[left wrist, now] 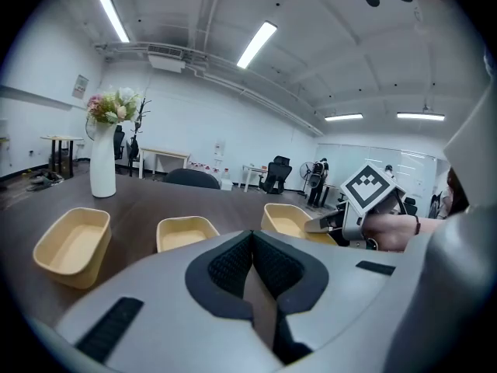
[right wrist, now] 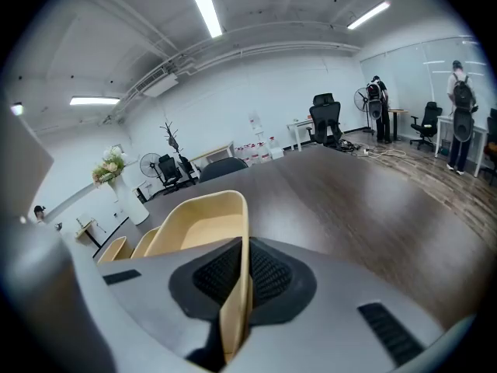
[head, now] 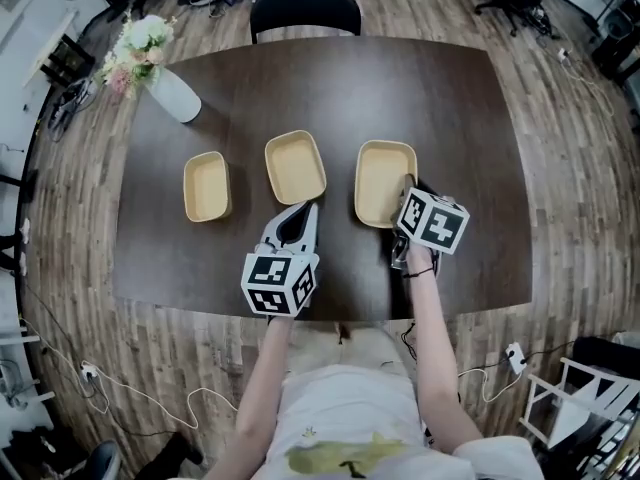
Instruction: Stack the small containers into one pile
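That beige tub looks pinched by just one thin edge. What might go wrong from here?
1. The right gripper grips the beige oval plastic container by one thin wall only, so it may tilt, swing or slip free when lifted.
2. The shut left gripper sits close beside the middle beige container, so it might nudge it or block the stacking path.

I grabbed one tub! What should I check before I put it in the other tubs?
1. Right gripper has its fingers pinched on the right tub's wall: ok.
2. Left gripper has its fingers together with nothing between them: ok.
3. Middle tub is upright and empty: ok.
4. Left tub is upright and empty: ok.
5. Vase stands away from the tubs: ok.
6. Right tub is lifted clear of the table: cannot tell.
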Demonstrator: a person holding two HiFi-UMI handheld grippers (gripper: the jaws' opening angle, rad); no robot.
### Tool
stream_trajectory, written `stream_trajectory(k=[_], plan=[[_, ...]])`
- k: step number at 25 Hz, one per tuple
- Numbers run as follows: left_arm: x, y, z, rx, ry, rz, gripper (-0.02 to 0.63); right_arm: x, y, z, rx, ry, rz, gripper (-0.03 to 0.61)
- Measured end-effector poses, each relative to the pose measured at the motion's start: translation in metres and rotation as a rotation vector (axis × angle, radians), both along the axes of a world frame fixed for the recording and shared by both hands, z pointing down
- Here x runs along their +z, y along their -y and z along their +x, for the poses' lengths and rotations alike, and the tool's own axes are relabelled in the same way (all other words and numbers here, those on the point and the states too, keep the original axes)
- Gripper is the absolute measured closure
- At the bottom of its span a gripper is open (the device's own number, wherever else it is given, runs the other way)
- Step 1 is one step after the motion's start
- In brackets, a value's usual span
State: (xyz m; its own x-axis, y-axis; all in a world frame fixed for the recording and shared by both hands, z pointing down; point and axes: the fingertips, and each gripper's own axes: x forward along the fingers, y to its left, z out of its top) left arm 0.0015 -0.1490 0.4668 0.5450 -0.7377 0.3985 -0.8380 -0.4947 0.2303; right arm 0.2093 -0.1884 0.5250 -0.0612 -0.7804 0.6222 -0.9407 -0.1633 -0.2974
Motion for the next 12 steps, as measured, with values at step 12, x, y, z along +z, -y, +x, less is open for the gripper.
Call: stream_trajectory(k=[12], plan=[[-0.001, 0.015, -0.070, -0.084, -0.012, -0.009, 0.589, -0.012, 0.034, -0.074, -0.111, 0.013, 0.020, 0.543]])
